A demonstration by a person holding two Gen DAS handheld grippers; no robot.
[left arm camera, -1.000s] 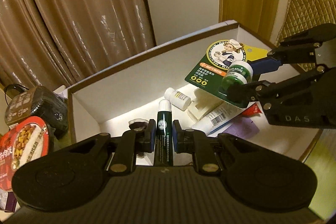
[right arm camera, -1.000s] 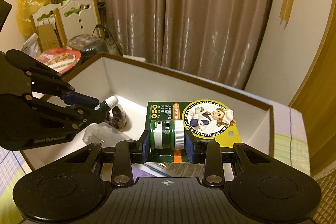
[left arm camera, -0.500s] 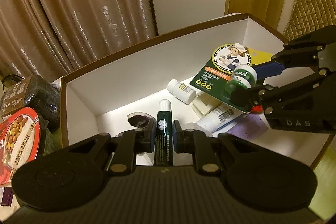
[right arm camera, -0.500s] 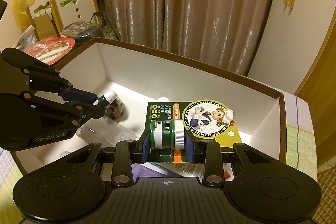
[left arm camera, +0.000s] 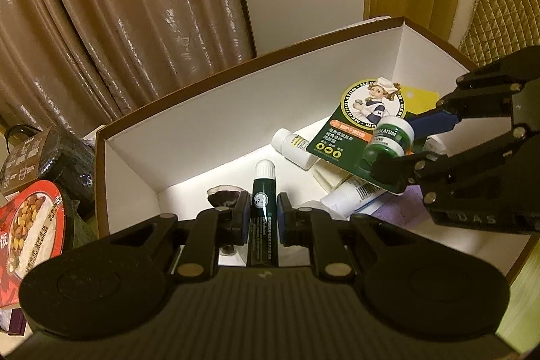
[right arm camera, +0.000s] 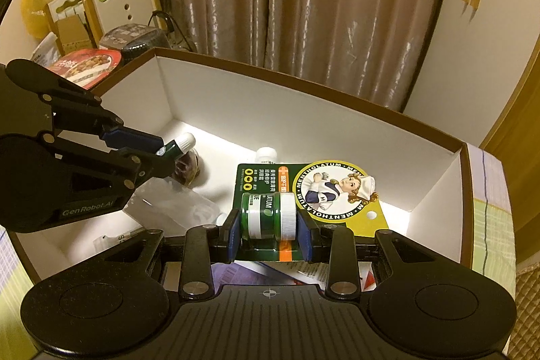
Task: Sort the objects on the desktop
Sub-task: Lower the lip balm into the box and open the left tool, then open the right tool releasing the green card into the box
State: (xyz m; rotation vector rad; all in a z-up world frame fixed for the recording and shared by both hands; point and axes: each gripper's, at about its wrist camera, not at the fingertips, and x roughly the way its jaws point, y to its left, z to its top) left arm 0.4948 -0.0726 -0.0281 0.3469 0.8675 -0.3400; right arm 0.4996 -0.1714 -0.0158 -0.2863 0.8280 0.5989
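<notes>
Over the white box (right arm camera: 303, 123), my left claw (left arm camera: 264, 214) gripped a green tube (left arm camera: 262, 208); my right claw (right arm camera: 269, 233) clamped a carded Mentholatum jar (right arm camera: 268, 215).

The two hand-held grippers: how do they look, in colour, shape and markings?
Both are matt black. The left hand-held gripper and the right hand-held gripper each have a ribbed body with two round discs, linkage bars with silver rivets, and dark blue finger pads. Seen from the side, the left one bears the pale lettering "GenRobot.AI", and the right one "DAS". No cables, hands or sleeves show.
</notes>
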